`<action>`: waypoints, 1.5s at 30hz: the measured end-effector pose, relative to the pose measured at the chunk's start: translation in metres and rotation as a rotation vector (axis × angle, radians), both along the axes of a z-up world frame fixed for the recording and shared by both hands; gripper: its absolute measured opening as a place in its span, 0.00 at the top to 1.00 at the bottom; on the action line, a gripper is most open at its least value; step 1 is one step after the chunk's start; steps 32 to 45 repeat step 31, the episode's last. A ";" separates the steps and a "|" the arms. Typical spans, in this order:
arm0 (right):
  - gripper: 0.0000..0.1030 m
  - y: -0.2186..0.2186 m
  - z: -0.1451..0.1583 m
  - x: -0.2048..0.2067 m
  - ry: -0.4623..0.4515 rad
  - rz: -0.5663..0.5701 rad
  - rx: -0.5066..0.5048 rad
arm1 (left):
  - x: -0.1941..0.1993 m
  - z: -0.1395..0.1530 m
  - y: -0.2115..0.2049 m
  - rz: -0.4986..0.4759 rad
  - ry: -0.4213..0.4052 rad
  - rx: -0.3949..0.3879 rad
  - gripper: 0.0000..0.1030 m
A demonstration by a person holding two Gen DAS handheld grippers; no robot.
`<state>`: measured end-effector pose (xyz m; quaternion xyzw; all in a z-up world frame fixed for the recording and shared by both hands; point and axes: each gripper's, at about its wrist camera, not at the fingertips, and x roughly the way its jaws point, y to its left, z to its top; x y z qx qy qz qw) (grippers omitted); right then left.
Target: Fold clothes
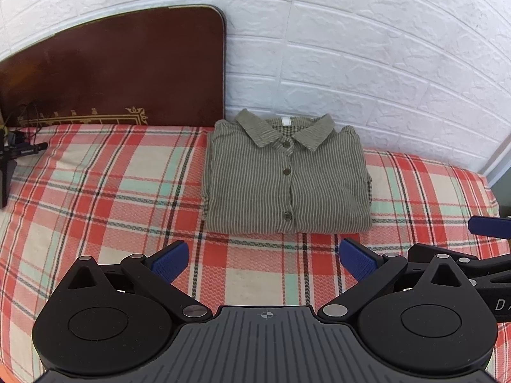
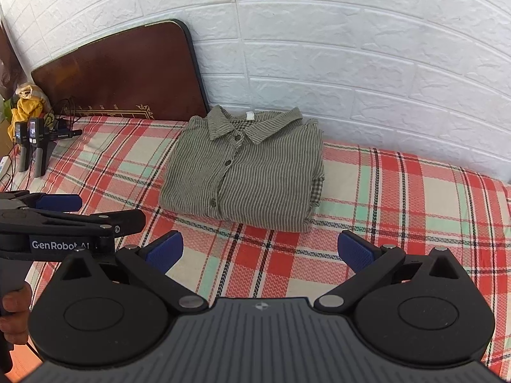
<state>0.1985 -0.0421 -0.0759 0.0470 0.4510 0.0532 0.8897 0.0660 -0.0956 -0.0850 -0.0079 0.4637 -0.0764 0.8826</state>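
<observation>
I see a striped grey-green shirt [image 1: 287, 175] lying neatly folded, collar toward the white brick wall [image 1: 383, 63], on a bed covered with a red, cream and mint plaid sheet [image 1: 95, 191]. My left hand-held gripper [image 1: 263, 260] hovers above the sheet just in front of the shirt's near edge, its blue-padded fingers [image 1: 169, 260] spread wide with nothing between them. My right hand-held gripper [image 2: 260, 253] sits likewise in front of the shirt, wide open and empty, apart from the fabric. A dark brown headboard [image 1: 111, 70] leans against the wall to the shirt's left. A person's hand [image 2: 14, 312] grips the left tool's handle.
</observation>
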 end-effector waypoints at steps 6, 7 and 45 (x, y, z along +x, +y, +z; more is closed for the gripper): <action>0.01 -0.002 -0.004 0.005 0.014 -0.001 0.002 | 0.003 -0.003 -0.003 -0.010 -0.006 0.006 0.00; 0.01 -0.003 -0.005 0.006 0.015 -0.002 0.003 | 0.003 -0.003 -0.003 -0.007 -0.006 0.004 0.00; 0.01 -0.006 -0.009 0.014 0.026 0.006 0.009 | 0.006 -0.002 -0.006 0.009 -0.038 0.024 0.00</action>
